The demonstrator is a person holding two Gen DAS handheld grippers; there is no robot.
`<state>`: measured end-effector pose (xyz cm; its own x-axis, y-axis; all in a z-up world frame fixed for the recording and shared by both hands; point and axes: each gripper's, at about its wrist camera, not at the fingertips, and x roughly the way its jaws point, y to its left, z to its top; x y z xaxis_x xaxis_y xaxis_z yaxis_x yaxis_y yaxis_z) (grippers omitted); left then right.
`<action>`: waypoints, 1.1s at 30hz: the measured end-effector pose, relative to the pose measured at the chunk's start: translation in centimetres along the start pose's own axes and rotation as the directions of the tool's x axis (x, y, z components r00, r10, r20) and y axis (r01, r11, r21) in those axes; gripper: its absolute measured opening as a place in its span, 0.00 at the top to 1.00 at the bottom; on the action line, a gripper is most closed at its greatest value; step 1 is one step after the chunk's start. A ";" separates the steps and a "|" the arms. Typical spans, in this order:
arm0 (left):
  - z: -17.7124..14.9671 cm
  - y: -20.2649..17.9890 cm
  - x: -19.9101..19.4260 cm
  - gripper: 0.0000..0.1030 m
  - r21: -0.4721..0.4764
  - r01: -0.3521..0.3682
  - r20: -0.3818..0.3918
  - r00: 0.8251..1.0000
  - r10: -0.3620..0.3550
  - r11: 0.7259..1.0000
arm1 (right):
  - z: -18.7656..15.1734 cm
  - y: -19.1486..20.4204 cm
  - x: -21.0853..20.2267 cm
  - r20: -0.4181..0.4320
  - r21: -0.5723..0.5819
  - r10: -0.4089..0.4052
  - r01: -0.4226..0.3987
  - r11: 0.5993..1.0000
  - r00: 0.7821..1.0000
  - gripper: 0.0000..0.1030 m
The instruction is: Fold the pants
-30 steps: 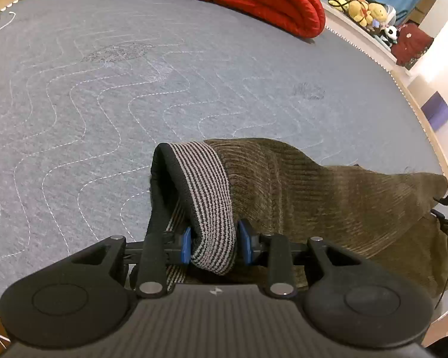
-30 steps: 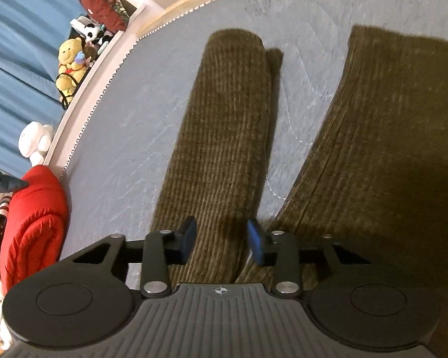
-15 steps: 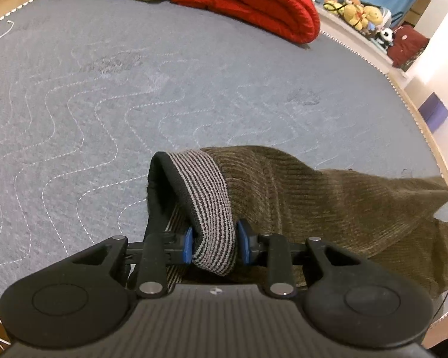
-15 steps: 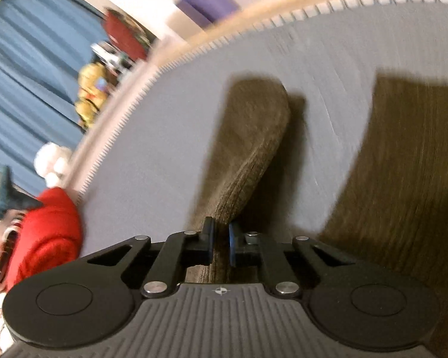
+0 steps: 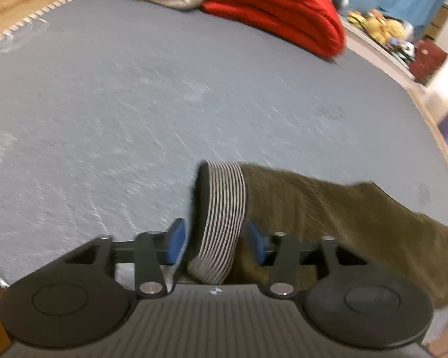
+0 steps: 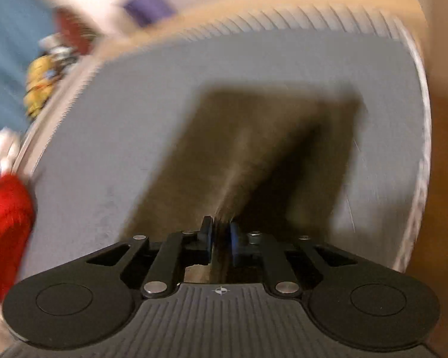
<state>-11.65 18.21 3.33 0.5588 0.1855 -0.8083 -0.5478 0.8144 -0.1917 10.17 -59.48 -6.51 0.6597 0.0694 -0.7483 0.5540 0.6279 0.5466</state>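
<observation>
Grey quilted mattress (image 5: 164,95) carries the olive corduroy pants (image 5: 343,217). Left gripper (image 5: 213,240) stands wide around the striped waistband (image 5: 224,208), apparently letting go; right gripper (image 6: 221,235) pinches a leg narrowly, lifted. Next, lay that leg over its twin.

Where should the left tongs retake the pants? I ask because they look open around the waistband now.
Grip the striped waistband of the pants, coming straight ahead as the left tongs already point. The band stands up as a doubled ridge between the open blue pads, thick enough to pinch. The right tongs are shut on a pants leg.
</observation>
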 end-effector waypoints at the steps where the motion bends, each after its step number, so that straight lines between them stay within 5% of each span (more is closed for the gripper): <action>1: 0.1 -0.2 -0.5 0.48 0.000 -0.007 0.030 1.000 0.007 1.000 | 0.4 -1.5 0.6 -0.011 0.065 -0.005 0.006 0.998 1.000 0.85; 6: 0.3 -3.1 -2.1 0.45 0.062 0.047 0.128 0.990 -0.055 0.997 | 4.8 -4.1 1.1 0.133 0.084 0.103 -0.115 0.990 0.986 0.56; 14: -1.0 -8.8 0.2 0.45 0.216 0.082 0.070 0.993 -0.099 0.973 | 6.8 -5.8 5.4 0.100 0.168 0.119 -0.135 0.976 0.988 0.57; 20: -2.7 -12.6 2.0 0.45 0.378 0.115 0.039 0.989 -0.140 0.919 | 7.6 -6.0 3.9 0.143 0.235 0.117 -0.149 0.961 0.983 0.62; 25: -4.0 -14.8 2.8 0.44 0.429 0.171 -0.012 0.983 -0.183 0.887 | 8.5 -5.3 1.3 0.217 0.067 0.063 -0.080 0.995 0.974 0.59; 33: -4.0 -16.5 3.1 0.44 0.440 0.187 -0.009 0.979 -0.204 0.878 | 9.1 -5.5 3.9 0.161 -0.042 0.042 -0.036 0.998 0.986 0.61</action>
<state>-3.41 3.11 1.78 0.6529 0.0103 -0.7574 -0.1023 0.9919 -0.0748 14.33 -69.78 -9.04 0.7555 -0.0294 -0.6544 0.5082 0.6568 0.5571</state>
